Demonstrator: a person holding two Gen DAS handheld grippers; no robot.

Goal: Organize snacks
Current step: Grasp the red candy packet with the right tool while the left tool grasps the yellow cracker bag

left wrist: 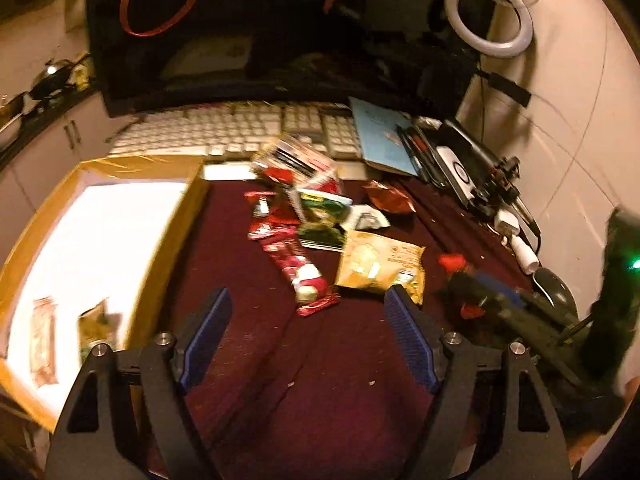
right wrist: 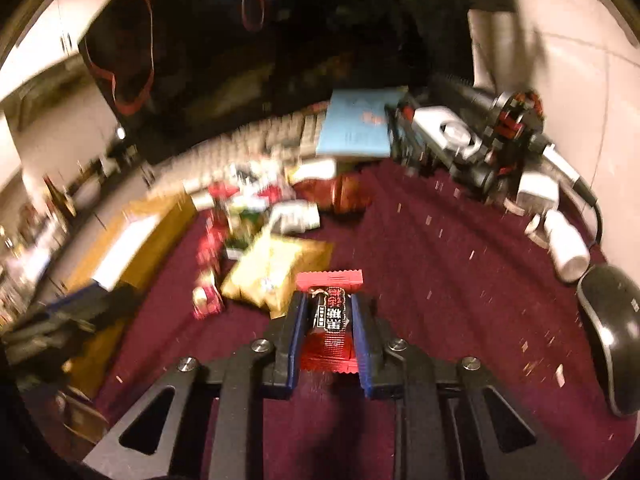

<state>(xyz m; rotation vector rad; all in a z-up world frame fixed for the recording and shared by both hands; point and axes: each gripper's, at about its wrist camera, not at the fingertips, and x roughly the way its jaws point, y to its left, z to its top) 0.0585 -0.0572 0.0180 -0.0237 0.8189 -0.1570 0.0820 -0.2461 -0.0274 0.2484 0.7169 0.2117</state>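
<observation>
A heap of snack packets lies on the dark red cloth in front of a keyboard. A long red packet and a gold packet lie nearest my left gripper, which stands open above the cloth with nothing between its blue pads. In the right wrist view my right gripper is shut on a small red packet with black print, held lengthwise between the pads. The gold packet lies just beyond it. The right gripper with its red packet shows at the right of the left wrist view.
A cardboard box with a white floor stands at the left, with two packets inside. A white keyboard, a blue booklet, a monitor and gadgets line the back. A black mouse lies at the right.
</observation>
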